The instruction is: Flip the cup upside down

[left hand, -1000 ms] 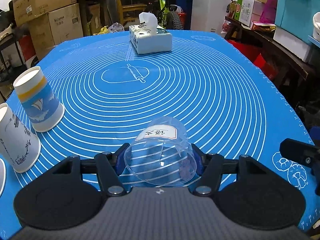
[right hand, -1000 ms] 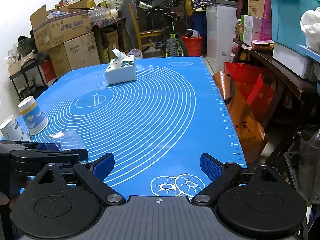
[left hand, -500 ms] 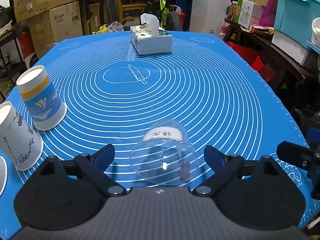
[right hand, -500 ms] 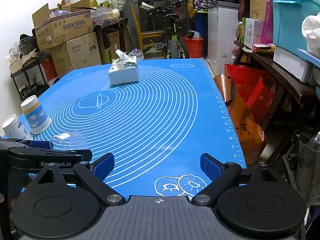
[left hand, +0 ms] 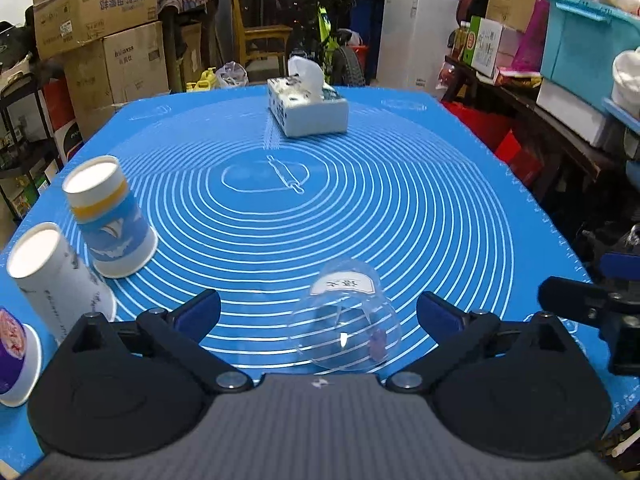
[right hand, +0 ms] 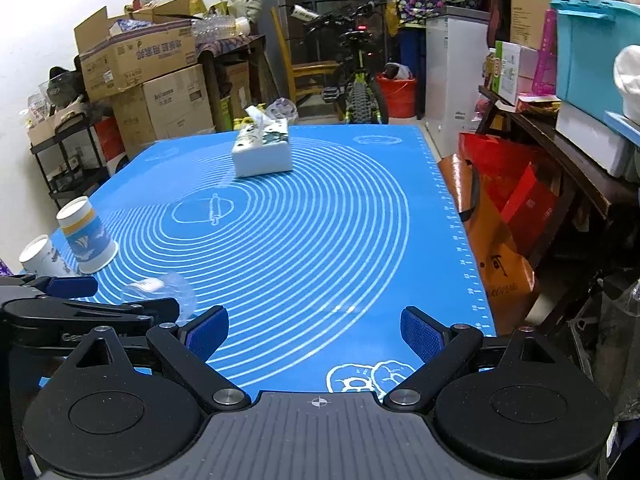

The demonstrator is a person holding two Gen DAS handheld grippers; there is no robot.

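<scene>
A clear plastic cup (left hand: 348,320) with a white label stands upside down on the blue mat (left hand: 400,208), mouth down. My left gripper (left hand: 318,312) is open, its blue pads apart on either side of the cup and touching nothing. The cup also shows faintly in the right wrist view (right hand: 168,290), behind the left gripper's fingers (right hand: 72,286). My right gripper (right hand: 316,330) is open and empty above the mat's near right part.
Two upside-down paper cups (left hand: 108,228) (left hand: 52,276) stand at the mat's left, a third cup (left hand: 12,356) at the left edge. A tissue box (left hand: 306,110) sits at the far middle. Cardboard boxes, a bicycle and shelves surround the table.
My left gripper let go of the clear cup, opened wide, and drew back and up. The cup stays upside down on the mat. The right gripper rose slightly.
</scene>
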